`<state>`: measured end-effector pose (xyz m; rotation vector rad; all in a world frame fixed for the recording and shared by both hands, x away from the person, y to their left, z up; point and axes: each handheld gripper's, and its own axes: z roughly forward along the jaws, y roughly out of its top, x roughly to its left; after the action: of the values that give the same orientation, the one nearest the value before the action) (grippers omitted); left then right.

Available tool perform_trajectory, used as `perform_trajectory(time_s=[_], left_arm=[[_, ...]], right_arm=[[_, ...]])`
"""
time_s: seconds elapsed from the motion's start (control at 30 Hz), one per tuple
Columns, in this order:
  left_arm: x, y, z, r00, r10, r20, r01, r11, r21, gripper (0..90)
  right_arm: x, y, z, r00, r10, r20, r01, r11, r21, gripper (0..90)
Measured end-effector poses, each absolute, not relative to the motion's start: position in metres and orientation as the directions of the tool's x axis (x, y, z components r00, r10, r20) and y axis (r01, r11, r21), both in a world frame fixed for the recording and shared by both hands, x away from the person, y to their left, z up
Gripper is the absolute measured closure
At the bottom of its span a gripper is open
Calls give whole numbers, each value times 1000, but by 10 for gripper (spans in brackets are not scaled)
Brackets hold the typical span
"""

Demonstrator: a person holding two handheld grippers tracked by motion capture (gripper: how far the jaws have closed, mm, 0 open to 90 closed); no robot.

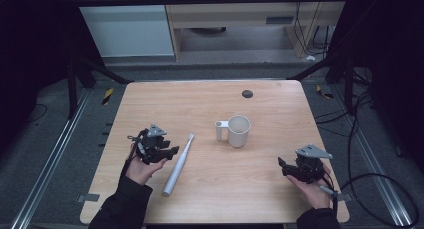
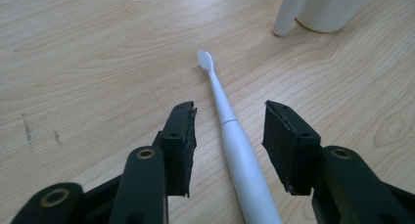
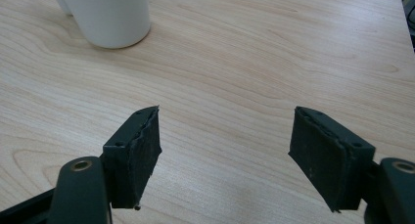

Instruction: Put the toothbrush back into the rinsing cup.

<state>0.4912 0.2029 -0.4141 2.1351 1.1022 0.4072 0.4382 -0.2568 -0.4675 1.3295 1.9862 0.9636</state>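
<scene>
Toothbrush (image 2: 230, 136): white, lay flat on the table (image 1: 270, 179), bristle end toward the mug (image 1: 238, 130), well apart from it.
Left tool (image 2: 229, 123): jaws apart, straddling the toothbrush handle from above, pads clear of it.
Right tool (image 3: 225, 150): jaws wide, nothing between them, over bare table near the mug.

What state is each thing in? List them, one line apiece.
toothbrush: lying flat on the table, between the left gripper's pads but untouched, bristle end toward the cup.
cup: upright on the table, handle on its left in the high view, nothing seen inside.
left gripper: open, held above the toothbrush.
right gripper: open, nothing between its pads.
table: bare wood, one dark round cap near its far edge.
</scene>
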Motion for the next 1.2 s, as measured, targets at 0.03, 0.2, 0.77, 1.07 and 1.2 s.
perform_trajectory(time_s=[0.03,0.2,0.77,1.07,1.2], left_arm=[[492,203,-412,590,806,-41,591,-396,703,539],[497,197,-408,600,799,-39,604,-421,677,506],[510,180,-431,621,784,-23,664,-511,546,477],[515,175,-440,618,786,-26,688,-525,501,480],[517,173,-446,612,790,-32,698,-521,491,490]], right_arm=[[438,-257,-468,-355,933,-57,533,252,808,271],[438,-257,-469,-353,934,-58,536,253,805,268],[439,-257,-471,-357,933,-51,553,255,793,264],[439,-255,-472,-364,930,-51,557,261,788,263],[440,-255,-473,-367,929,-49,560,263,785,263]])
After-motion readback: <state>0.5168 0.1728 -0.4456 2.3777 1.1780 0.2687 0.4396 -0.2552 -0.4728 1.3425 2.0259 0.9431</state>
